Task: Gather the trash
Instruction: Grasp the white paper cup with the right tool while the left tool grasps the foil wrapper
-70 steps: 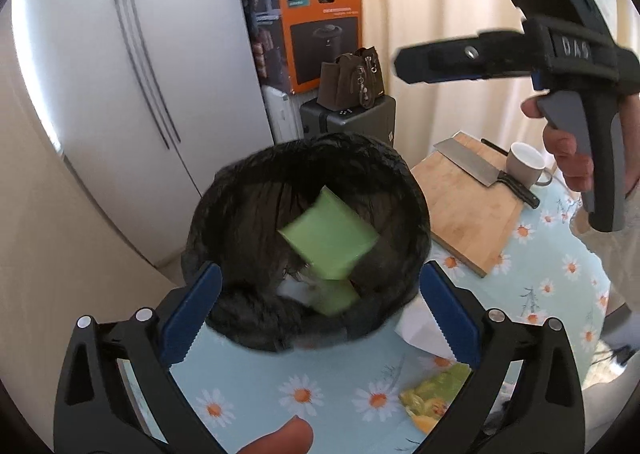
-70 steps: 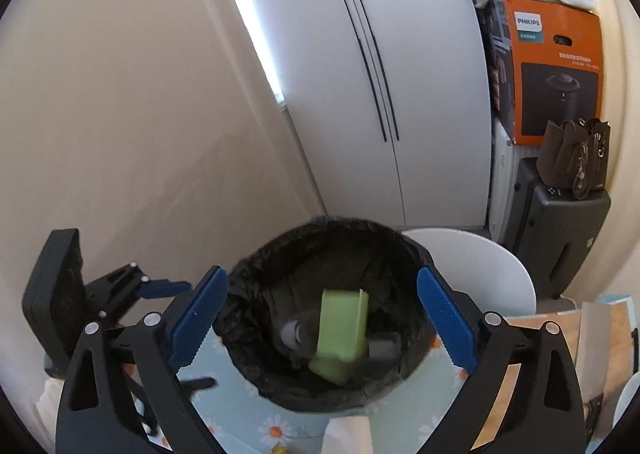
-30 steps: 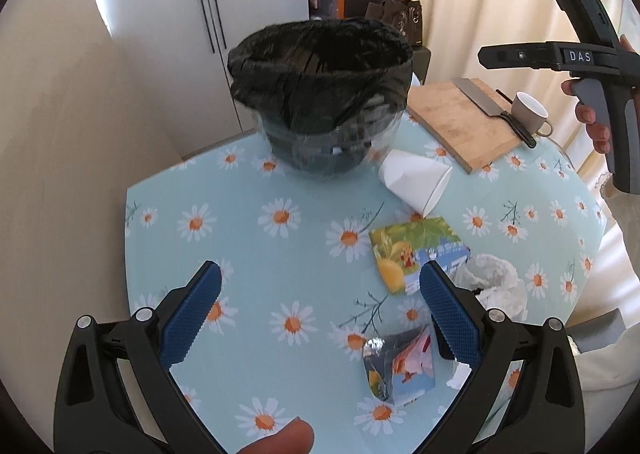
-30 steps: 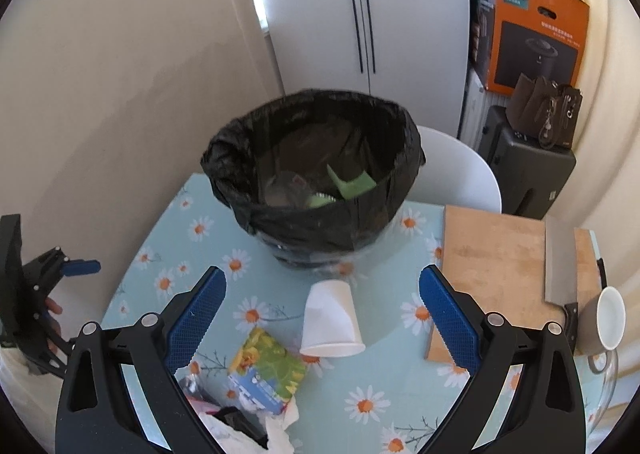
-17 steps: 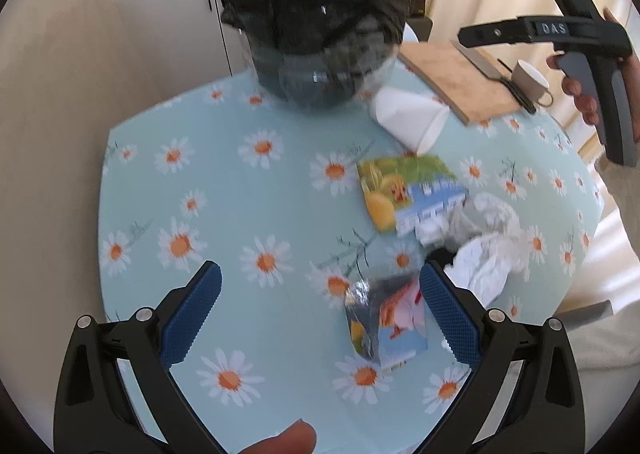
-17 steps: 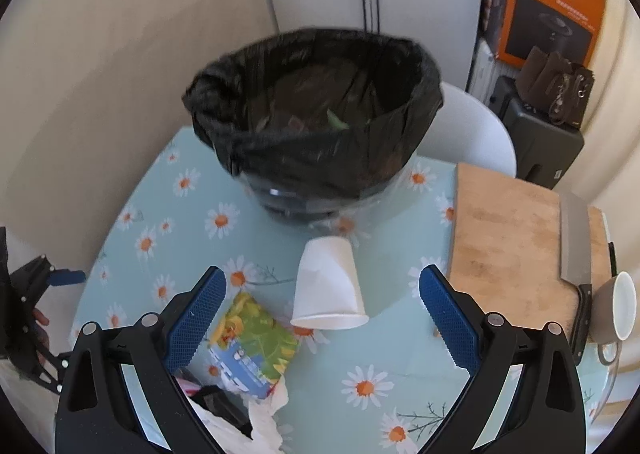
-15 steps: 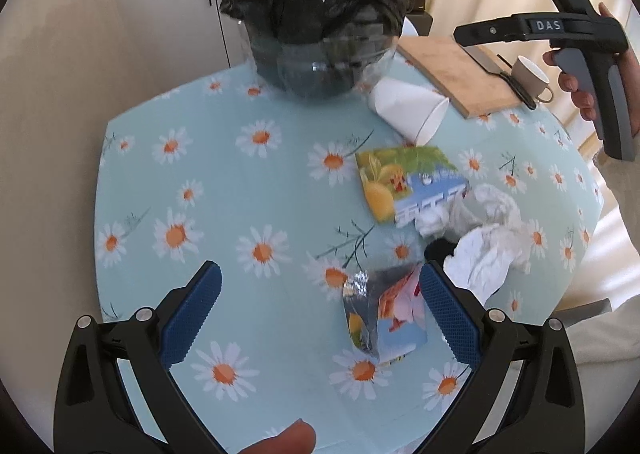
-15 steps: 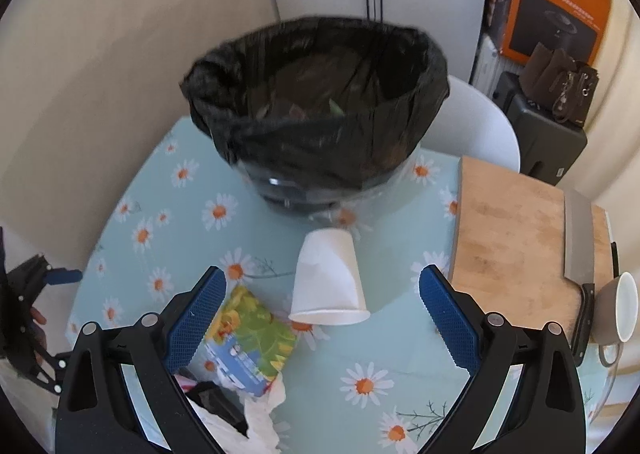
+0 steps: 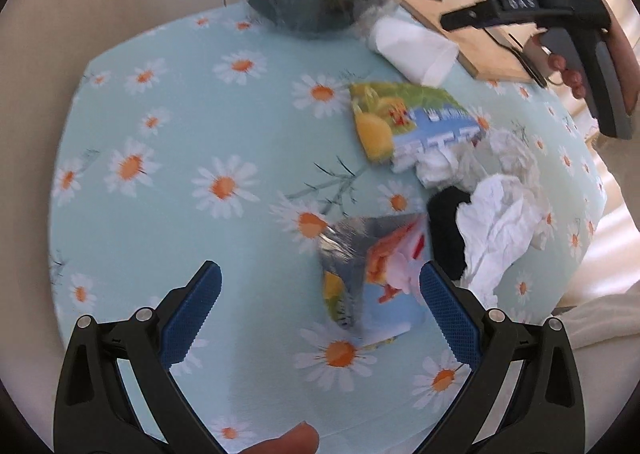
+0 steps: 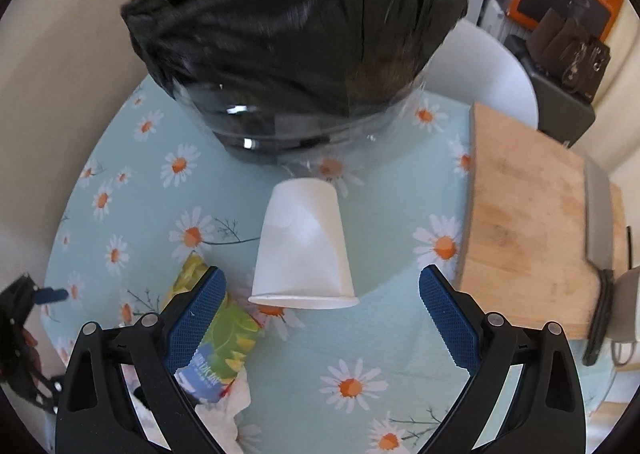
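Black liner drapes the bin at the bench's far edge; the left tongs gape empty over a foil wrapper. The right tongs, equally wide and empty, frame the tipped paper cup, likely its next pickup

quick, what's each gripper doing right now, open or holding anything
Left gripper: open, holding nothing, above the foil wrapper.
Right gripper: open, holding nothing, paper cup lying ahead of it.

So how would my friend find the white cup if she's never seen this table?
Find the big bin with the black bag on the daisy tablecloth. Just in front of it, left of the wooden cutting board, lies the white paper cup. It is plain, smooth and tipped over, unlike the colourful wrapper and crumpled tissues nearby.
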